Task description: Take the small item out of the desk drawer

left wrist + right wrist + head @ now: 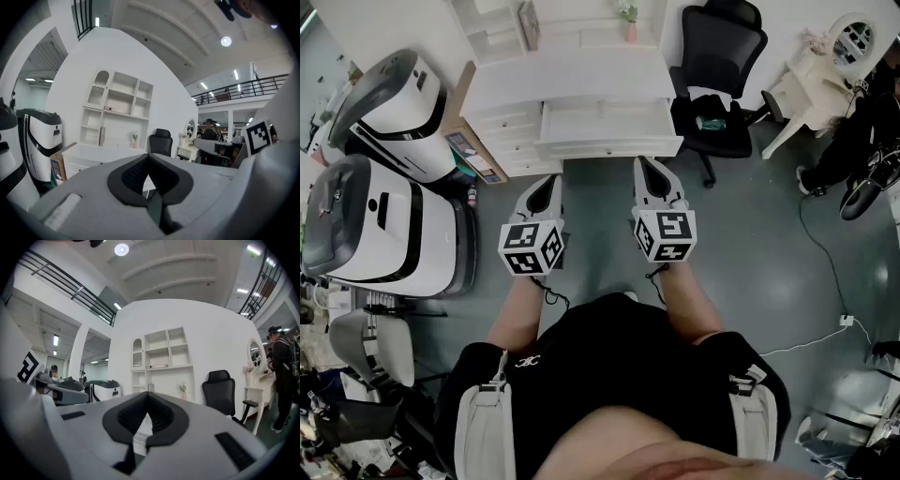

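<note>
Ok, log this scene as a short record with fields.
desk: white, ahead of the person
drawer: pulled open; no small item can be made out inside
left claw: shut, empty, short of the drawer
right claw: shut, empty, short of the drawer
chair: black, right of the desk

The left tongs [546, 187] and the right tongs [651, 176] are pale grey with black pads [126, 420]. Each carries a cube [531, 248] patterned in black-and-white squares. Ahead of both, the desk [572, 89] and its open drawer [609, 148] are plain white. Beyond the right tongs is a black chair [717, 56] with something teal [710, 123] on its seat. Left of the left tongs are white machines [384, 234] with dark grey tops and a brown cardboard box [459, 98]. The floor [750, 216] below is dull grey. Behind the tongs, the person's clothes [619, 375] are black.
</note>
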Available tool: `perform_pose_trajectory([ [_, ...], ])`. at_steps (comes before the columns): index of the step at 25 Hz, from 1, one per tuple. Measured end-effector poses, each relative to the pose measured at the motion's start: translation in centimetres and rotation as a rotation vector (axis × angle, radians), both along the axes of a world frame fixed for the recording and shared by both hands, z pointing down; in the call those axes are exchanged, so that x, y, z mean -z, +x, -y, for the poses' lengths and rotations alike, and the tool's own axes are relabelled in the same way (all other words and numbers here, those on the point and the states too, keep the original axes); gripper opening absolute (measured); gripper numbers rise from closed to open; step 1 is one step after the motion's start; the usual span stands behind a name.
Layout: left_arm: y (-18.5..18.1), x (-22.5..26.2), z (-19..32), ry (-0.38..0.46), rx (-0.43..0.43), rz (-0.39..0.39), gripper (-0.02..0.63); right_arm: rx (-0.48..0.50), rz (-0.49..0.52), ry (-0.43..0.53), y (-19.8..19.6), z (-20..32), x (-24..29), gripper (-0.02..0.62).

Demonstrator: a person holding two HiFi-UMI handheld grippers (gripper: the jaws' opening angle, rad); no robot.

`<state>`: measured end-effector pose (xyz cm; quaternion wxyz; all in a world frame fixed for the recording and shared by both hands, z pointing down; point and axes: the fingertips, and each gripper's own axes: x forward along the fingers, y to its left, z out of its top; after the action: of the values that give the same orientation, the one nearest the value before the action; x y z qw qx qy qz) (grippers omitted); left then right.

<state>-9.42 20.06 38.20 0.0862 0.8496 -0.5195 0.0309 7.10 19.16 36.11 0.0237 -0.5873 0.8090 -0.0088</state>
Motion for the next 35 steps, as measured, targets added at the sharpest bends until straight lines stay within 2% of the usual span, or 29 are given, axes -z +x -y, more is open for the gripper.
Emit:
perform_pose_trajectory([
  [12, 1.0, 0.3, -1.0, 0.002, 0.029, 0.019, 0.014, 0.001, 0.012, 0.004, 1.7, -0.5, 0.0, -0.003],
  [27, 8.2, 0.2, -0.1, 0.033, 0.054, 0.049, 0.014, 0.023, 0.025, 0.01, 8.7, 1.2, -0.8, -0.003],
  [35, 9.8, -0.1, 1.6, 0.045, 0.058, 0.055, 0.014, 0.038, 0.024, 0.02, 9.9, 3.4, -0.9, -0.003],
])
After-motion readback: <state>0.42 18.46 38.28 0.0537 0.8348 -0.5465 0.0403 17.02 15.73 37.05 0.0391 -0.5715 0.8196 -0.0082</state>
